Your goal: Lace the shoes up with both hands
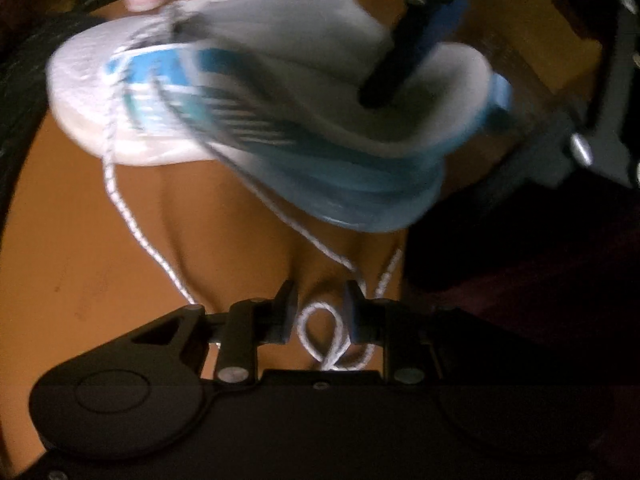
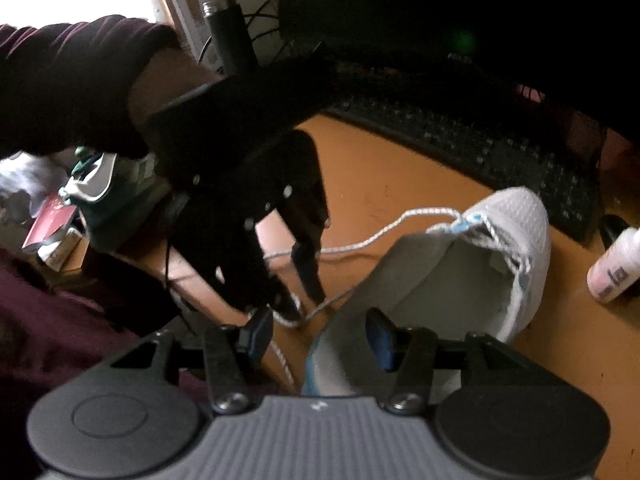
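Observation:
A white and blue shoe [image 1: 248,92] lies blurred on the orange desk [image 1: 80,260]. Its white speckled lace [image 1: 116,196] trails down toward me and curls into a small loop [image 1: 322,332] between the fingers of my left gripper [image 1: 320,306]. Those jaws stand apart and do not pinch the lace. In the right wrist view the shoe [image 2: 512,232] points away, and the left gripper [image 2: 302,300] points down over the lace [image 2: 360,244]. My right gripper [image 2: 318,334] is open astride the heel wall, with one finger [image 2: 380,336] inside the shoe and the other outside.
A black keyboard [image 2: 460,148] and a dark monitor stand behind the shoe. A white bottle [image 2: 612,268] is at the right, and a black flask [image 2: 232,40] at the back. A green and white shoe [image 2: 108,184] and a red booklet [image 2: 48,224] lie left, under a maroon sleeve [image 2: 60,80].

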Demonstrator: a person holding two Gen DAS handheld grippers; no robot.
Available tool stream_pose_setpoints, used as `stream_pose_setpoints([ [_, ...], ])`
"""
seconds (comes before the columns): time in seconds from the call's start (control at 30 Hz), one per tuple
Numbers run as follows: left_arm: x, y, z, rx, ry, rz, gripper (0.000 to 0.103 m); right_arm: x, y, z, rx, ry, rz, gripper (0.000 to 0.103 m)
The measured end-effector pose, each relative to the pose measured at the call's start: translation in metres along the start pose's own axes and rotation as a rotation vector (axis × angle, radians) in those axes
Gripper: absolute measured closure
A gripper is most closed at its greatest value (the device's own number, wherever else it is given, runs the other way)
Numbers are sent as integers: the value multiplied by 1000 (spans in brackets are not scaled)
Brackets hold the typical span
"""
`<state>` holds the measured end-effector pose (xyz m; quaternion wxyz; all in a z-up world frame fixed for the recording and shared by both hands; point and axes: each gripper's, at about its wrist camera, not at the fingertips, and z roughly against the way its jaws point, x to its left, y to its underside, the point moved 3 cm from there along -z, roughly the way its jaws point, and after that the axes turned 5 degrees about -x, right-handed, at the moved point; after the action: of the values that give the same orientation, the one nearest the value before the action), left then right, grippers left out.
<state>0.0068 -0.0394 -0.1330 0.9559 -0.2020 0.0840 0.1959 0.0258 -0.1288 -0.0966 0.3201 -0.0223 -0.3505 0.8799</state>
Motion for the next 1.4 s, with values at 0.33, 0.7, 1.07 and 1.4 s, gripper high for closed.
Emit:
stream_pose_setpoints([
  [0.33,32,34,15,-179,79,262,81,-4,-3,2,-79,47,-273,58],
  [0.7,54,116,70,-393,-82,529,73,76,-12,-89,230,87,284,72],
  [1.07,25,106,43,-324,-228,372,73,100,-14,-95,315,102,364,75],
  [1.4,9,112,38,-228,-226,248,103,100,-14,-97,260,124,259,74],
])
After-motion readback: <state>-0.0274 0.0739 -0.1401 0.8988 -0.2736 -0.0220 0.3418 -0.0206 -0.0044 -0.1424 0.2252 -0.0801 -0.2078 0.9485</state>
